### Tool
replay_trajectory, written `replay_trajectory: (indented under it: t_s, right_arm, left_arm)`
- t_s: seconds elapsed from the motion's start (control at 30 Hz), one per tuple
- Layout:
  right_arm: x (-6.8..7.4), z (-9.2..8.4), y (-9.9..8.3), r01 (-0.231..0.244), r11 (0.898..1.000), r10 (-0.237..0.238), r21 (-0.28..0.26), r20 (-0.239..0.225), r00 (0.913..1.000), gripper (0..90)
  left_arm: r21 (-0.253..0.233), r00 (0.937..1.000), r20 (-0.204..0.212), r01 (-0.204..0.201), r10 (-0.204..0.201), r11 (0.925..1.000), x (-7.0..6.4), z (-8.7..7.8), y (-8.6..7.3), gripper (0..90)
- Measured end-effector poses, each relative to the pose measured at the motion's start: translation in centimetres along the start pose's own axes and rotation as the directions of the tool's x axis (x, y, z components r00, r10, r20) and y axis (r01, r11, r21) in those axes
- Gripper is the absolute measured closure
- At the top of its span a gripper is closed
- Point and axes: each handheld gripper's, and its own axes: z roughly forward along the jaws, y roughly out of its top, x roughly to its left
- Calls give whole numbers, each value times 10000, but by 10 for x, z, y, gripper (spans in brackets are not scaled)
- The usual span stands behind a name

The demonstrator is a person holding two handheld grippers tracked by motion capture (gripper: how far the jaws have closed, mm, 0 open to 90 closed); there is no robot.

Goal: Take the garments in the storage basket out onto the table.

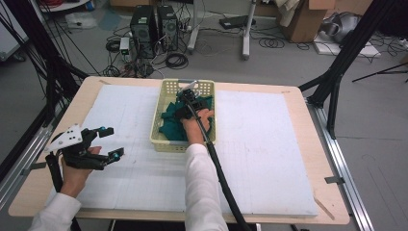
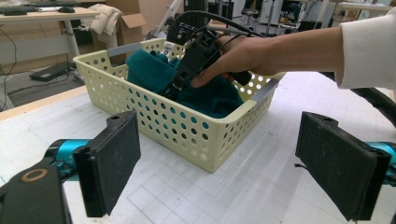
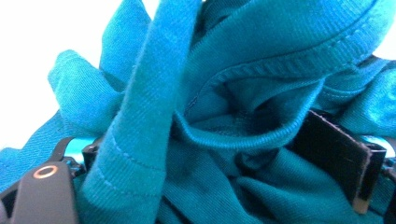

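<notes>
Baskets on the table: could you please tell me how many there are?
1. The pale yellow perforated basket sits at the table's far middle, holding teal cloth, with the right gripper reaching into it. The open left gripper is apart at the left.

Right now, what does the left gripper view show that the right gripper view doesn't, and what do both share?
Left gripper view: the perforated yellow basket on the white table mat, the person's hand pushing the right tool into it, and the left tool open with nothing between its pads.

Right gripper view: close-up seams and folds bunched between the jaws.

Both: the teal cloth.
</notes>
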Motion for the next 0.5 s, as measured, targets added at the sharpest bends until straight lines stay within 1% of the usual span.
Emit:
replay_trajectory:
  t_s: [0.17, 0.3, 0.33, 0.4, 0.43, 0.5]
  right_arm:
    - [1, 0, 1, 66, 9999, -68, 127, 171, 9998, 209]
    - [0, -1, 1, 58, 9998, -62, 181, 223, 9997, 271]
    - [0, -1, 1, 21, 9998, -25, 214, 219, 9998, 298]
    - [0, -1, 1, 25, 9998, -30, 216, 220, 9998, 312]
    - [0, -2, 2, 9, 9997, -15, 244, 245, 9997, 344]
    - [1, -2, 2, -13, 9997, 7, 254, 249, 9997, 361]
  left_arm:
    - [-1, 10000, -17, 37, -37, 10000, 0, 0, 0, 142]
    - [-27, 10000, -8, 38, -38, 10000, 0, -1, 0, 142]
    - [-22, 10000, -7, 36, -36, 10000, 0, -1, 0, 142]
    - [-36, 10000, -7, 35, -35, 10000, 0, -1, 0, 142]
    - [-36, 10000, -10, 33, -33, 10000, 0, -1, 0, 142]
    - [-36, 10000, -17, 35, -35, 10000, 0, -1, 0, 142]
